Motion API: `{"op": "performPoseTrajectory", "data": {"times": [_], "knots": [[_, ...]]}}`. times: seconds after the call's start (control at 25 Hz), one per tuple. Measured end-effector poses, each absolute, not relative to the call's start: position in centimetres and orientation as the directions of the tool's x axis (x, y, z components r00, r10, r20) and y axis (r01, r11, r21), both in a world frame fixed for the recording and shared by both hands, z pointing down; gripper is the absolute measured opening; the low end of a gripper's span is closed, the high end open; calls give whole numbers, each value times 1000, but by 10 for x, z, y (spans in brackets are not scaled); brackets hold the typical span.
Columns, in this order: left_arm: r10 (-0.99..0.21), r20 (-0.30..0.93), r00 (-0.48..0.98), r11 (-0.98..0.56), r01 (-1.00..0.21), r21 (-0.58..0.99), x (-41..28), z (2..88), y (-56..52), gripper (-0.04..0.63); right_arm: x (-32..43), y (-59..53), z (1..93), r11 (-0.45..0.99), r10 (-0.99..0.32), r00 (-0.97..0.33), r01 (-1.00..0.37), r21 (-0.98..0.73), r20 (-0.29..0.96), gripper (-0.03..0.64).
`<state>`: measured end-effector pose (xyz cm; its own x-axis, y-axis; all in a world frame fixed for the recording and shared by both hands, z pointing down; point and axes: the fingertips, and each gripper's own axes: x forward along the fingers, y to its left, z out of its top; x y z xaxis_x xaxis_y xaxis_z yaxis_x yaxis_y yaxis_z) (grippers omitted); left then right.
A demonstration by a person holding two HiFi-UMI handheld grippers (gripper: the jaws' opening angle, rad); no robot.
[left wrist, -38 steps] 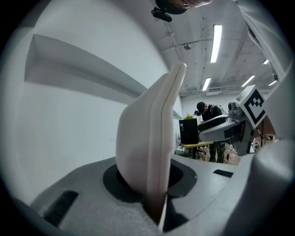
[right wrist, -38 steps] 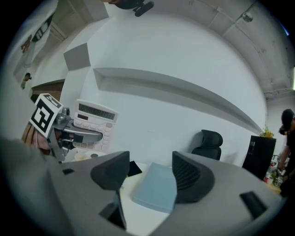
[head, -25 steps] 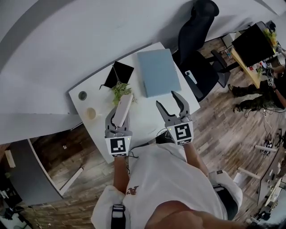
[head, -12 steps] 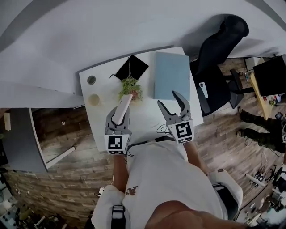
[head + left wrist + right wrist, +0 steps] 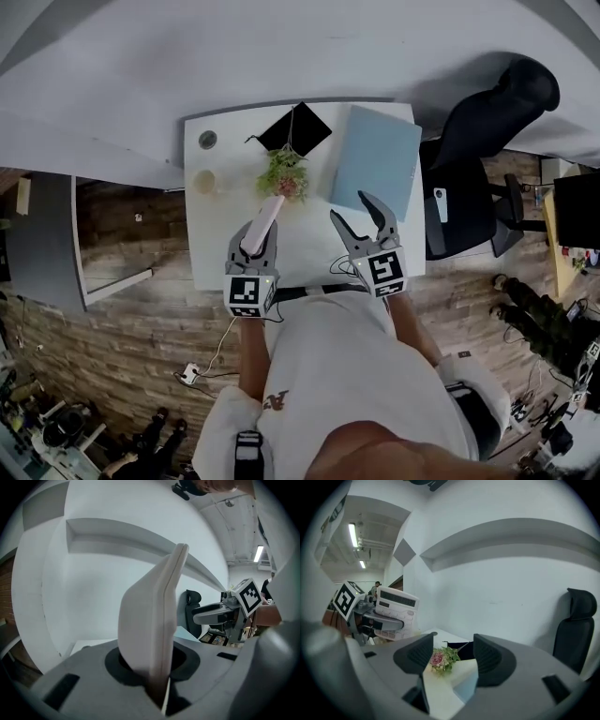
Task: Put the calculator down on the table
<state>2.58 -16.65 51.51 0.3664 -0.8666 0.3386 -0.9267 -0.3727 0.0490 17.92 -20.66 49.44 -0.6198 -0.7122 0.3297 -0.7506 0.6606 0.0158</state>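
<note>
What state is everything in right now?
calculator, gripped, held off the table, not set down
left gripper, shut on the calculator
right gripper, open, empty
blue folder, closed, flat on the table
plant, upright on the table

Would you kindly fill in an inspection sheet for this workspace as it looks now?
Surface: white table, bare near the person.
Job's things: calculator held up on edge, not yet set down.
Clutter: small plant, flat black item, light blue folder, pale round dish.
Grippers: left gripper shut on the calculator; right gripper open, empty.
Cables: dark cable at the table's near edge; white cable trailing to the floor.
Surroundings: black office chair, white wall.
</note>
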Motion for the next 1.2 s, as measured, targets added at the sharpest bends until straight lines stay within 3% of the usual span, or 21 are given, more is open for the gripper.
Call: {"op": "performPoseTrajectory", "data": {"times": [0.4,1.2], "knots": [[-803,446,396,-387,-915,116,40,559,-148,77,171,-193,528,722,-622,-674,-691,-41,397,275],[-624,532,573,-424,-819,385,54,640,-124,77,157,-150,597,702,-556,-621,-707,-88,553,270]]}}
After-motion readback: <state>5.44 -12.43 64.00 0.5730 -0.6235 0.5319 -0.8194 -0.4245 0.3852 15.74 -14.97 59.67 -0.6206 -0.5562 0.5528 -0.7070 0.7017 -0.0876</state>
